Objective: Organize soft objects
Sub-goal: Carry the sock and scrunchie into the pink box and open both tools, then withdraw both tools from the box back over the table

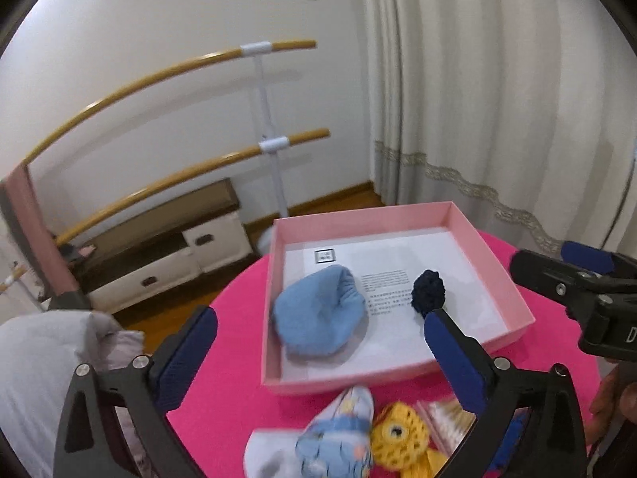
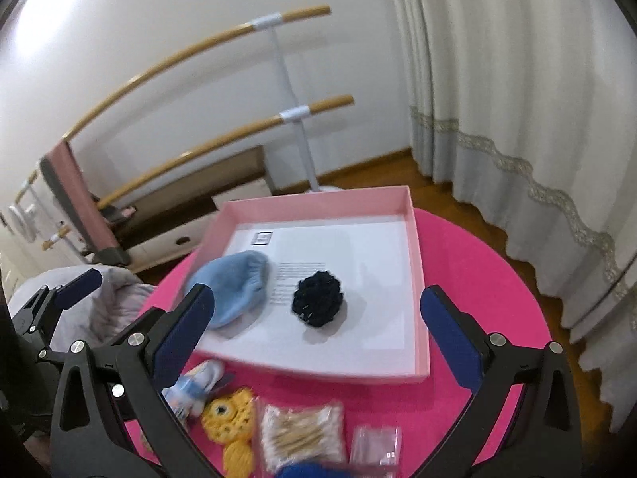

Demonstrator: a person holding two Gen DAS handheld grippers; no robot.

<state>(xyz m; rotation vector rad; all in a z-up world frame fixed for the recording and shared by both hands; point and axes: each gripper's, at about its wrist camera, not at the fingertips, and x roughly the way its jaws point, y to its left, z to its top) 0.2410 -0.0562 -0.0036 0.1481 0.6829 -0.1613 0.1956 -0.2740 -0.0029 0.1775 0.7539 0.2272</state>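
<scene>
Both grippers (image 1: 318, 342) (image 2: 314, 318) hovering empty, fingers wide apart, over box (image 2: 420, 279) already holding hat (image 2: 235, 286) and pompom (image 2: 317, 303), sock (image 1: 338, 434) next.

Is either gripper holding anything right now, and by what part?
Nothing is held. The left gripper and right gripper are both open, with nothing between their fingers.

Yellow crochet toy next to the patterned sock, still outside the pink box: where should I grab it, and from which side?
Grip the yellow crochet toy across its round upper part with the eye, probably coming straight down with the right gripper, whose jaws stand wide open. It lies flat on the pink table; the patterned sock touches one side and the bag of sticks crowds the other, so a side approach looks blocked.
</scene>
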